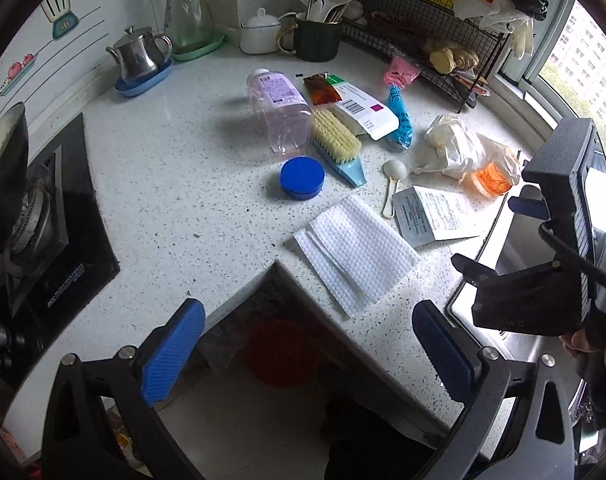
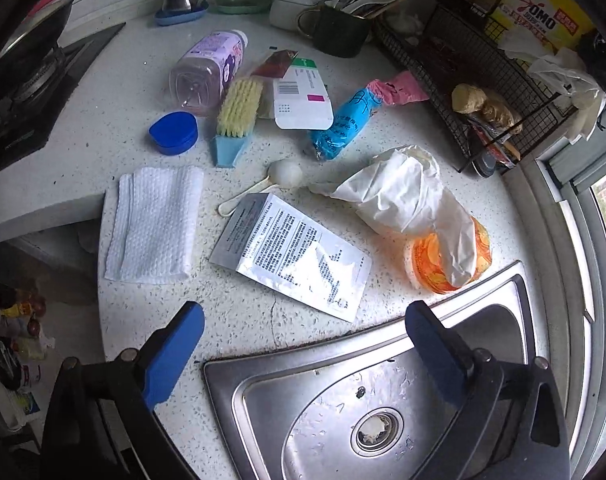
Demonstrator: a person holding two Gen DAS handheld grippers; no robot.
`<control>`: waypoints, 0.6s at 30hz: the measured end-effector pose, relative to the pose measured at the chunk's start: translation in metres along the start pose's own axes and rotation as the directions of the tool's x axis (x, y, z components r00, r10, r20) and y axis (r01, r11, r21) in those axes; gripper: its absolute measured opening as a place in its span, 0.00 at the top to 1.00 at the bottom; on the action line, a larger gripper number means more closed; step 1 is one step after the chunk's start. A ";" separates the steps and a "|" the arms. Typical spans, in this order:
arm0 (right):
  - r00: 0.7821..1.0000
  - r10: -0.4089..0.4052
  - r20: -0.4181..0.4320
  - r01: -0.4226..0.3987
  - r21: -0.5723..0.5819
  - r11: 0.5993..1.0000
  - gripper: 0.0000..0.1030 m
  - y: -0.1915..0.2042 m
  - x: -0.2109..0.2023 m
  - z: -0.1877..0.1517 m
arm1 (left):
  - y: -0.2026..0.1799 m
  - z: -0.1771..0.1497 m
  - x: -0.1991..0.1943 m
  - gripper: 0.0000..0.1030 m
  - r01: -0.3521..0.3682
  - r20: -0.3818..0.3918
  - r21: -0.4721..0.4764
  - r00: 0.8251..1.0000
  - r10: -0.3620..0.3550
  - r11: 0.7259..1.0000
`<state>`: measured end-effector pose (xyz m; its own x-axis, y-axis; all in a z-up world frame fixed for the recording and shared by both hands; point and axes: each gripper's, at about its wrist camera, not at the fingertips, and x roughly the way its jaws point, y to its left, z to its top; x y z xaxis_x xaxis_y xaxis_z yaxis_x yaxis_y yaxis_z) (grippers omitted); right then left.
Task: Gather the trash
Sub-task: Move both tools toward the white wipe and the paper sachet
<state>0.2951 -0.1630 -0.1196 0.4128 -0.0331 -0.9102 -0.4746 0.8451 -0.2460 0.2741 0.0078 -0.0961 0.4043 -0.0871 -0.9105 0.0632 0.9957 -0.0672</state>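
Both jaws spread wide, empty, above the surface (image 2: 239, 320). Best to drop the right gripper (image 2: 303, 330) squarely over the foil packet (image 2: 291, 256), pinching one raised edge.

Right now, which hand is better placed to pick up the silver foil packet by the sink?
Right. The right tongs hang open just short of the foil packet, while the left tongs sit over the counter's inner corner, nearer the white cloth.

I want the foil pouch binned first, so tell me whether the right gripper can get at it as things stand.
Probably yes: the right gripper is open and empty, and the foil pouch lies flat just ahead with bare countertop between.
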 end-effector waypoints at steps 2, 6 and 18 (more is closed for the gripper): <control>1.000 -0.025 -0.003 0.025 -0.030 0.999 0.07 0.003 0.011 0.001 | -0.002 0.001 0.013 0.00 0.001 -0.028 0.003 1.000 0.000 1.000; 1.000 -0.022 -0.008 0.022 -0.042 0.999 0.08 0.004 0.023 0.005 | -0.004 0.001 0.033 0.00 0.032 -0.058 -0.018 0.998 -0.033 0.999; 0.988 -0.115 0.106 0.119 -0.028 0.993 0.34 0.012 0.040 0.013 | -0.002 0.002 0.052 0.00 0.050 -0.080 -0.097 0.995 -0.058 0.994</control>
<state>0.3158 -0.1476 -0.1549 0.5447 -0.0738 -0.8354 -0.4435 0.8201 -0.3615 0.2973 0.0015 -0.1424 0.3255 -0.1416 -0.9349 -0.0053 0.9884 -0.1515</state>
